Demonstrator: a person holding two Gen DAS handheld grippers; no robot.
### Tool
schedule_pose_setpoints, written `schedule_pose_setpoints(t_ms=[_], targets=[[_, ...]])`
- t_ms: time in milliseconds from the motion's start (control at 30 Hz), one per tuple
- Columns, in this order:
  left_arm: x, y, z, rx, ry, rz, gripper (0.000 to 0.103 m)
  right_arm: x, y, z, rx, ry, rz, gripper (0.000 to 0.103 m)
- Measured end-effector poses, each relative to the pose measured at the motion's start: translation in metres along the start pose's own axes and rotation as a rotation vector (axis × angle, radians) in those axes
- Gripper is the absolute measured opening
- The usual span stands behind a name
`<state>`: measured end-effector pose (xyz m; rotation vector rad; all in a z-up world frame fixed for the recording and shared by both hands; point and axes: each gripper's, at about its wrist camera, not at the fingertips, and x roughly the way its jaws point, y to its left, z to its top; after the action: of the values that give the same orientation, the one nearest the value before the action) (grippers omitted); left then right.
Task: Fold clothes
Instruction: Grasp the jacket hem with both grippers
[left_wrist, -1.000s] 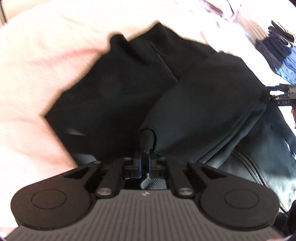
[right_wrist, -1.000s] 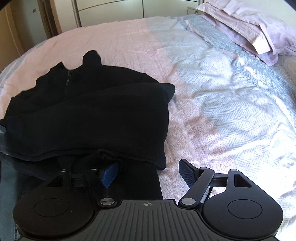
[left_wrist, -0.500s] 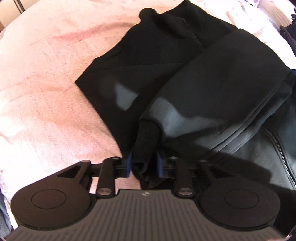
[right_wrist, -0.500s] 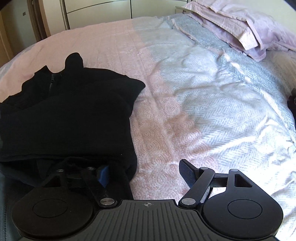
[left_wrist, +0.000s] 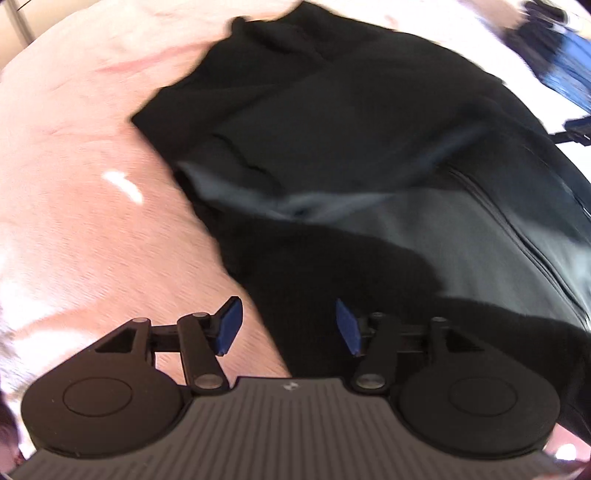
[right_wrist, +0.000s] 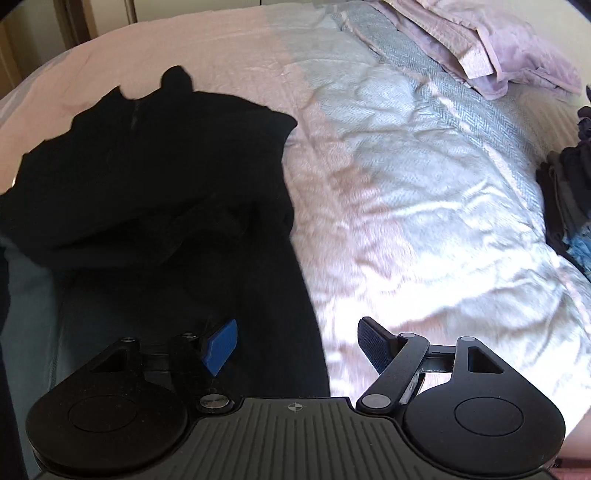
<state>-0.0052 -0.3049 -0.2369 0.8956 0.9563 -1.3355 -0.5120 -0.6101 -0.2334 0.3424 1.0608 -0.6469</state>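
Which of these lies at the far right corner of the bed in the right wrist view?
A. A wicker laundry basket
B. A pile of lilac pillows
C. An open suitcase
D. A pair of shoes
B: lilac pillows are piled at the far right of the bed, beyond the black jacket.

The left wrist view is motion-blurred: the black jacket (left_wrist: 351, 155) shows smeared folds, its right side cut off. A dark pile (right_wrist: 569, 192) at far right stays unidentifiable, cropped.
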Motion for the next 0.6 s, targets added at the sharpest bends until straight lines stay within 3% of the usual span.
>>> schedule_pose_setpoints(t_ms=[200,433,600], targets=[[-0.029,-0.074,-0.051,0.196,-0.064,-0.096,0.060,-0.040,0.037,-0.052,-0.161,0.083,0.029,0.075],[-0.061,-0.172,-0.114,0.407,-0.135,-0.239,0.071,-0.062,0.058,-0.101,-0.381,0.114,0.177,0.075],[-0.061,-0.234,-0.155,0.574,-0.042,-0.098,0.071,-0.061,0.061,-0.136,-0.589,0.104,0.274,0.075]])
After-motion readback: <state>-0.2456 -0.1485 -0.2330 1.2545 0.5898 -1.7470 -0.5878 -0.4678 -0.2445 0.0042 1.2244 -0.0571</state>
